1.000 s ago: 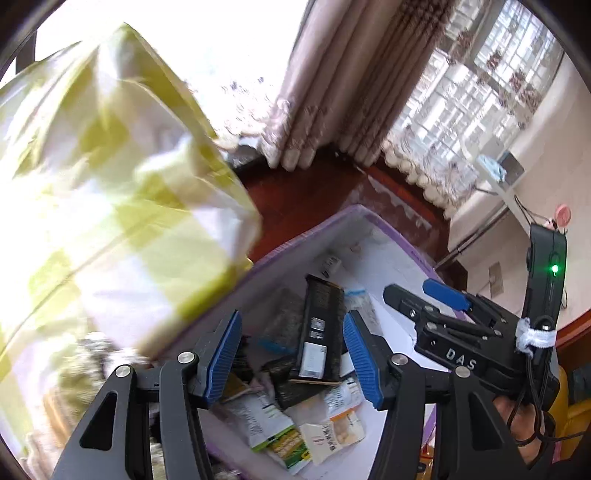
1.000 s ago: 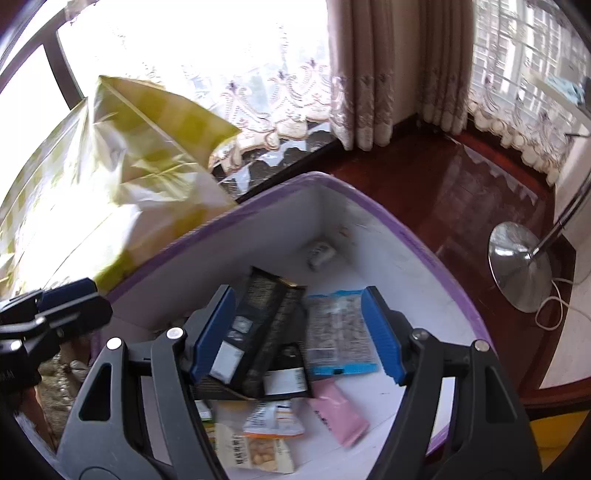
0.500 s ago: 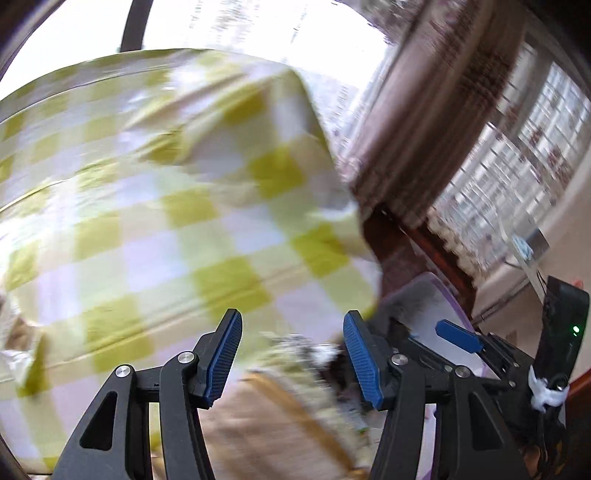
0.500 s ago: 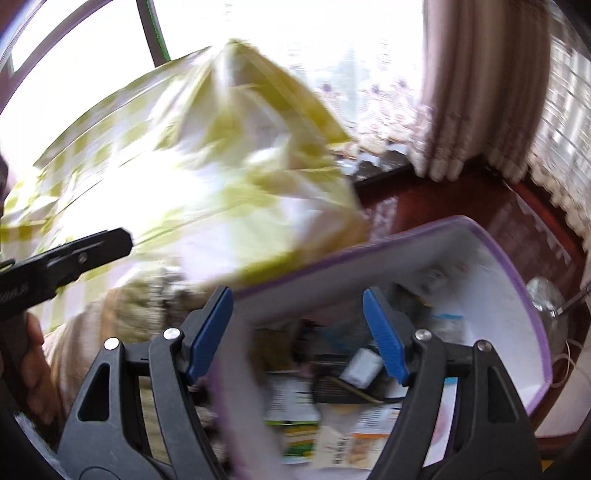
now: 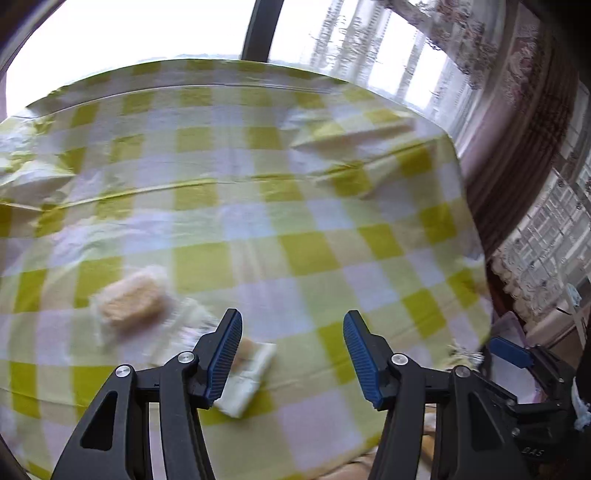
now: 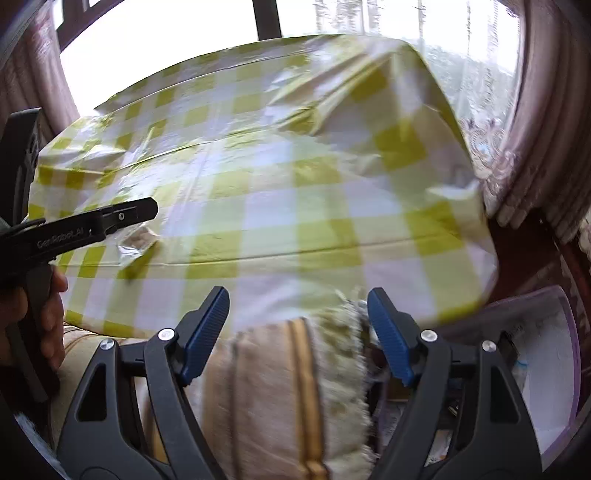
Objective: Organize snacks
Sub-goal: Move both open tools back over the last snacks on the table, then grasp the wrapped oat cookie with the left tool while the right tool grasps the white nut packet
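Note:
Two wrapped snacks lie on the table's yellow-and-white checked cloth (image 5: pixel 280 206): a tan cake in clear wrap (image 5: pixel 129 301) and a pale packet (image 5: pixel 247 373) beside my left gripper's left finger. My left gripper (image 5: pixel 291 354) hangs open over the cloth, holding nothing. My right gripper (image 6: pixel 297 332) is over the table's near edge, its jaws opening with nothing between them. The purple-rimmed white bin (image 6: pixel 546 373) with snack packets sits low at the right. The left gripper (image 6: pixel 122 218) shows at the left edge of the right wrist view, over a crinkled clear wrapper (image 6: pixel 136 243).
A striped, fringed beige cloth (image 6: pixel 295 387) hangs under the checked one at the table's near edge. Curtains (image 5: pixel 524 122) and a bright window (image 5: pixel 147 29) stand behind the table. Dark wooden floor (image 6: pixel 532 258) lies right of the table. A hand (image 6: pixel 51 325) holds the left gripper.
Both grippers swung left and up, away from the bin and over the checked table. The bin's snacks left the left wrist view; two wrapped snacks on the cloth came into view.

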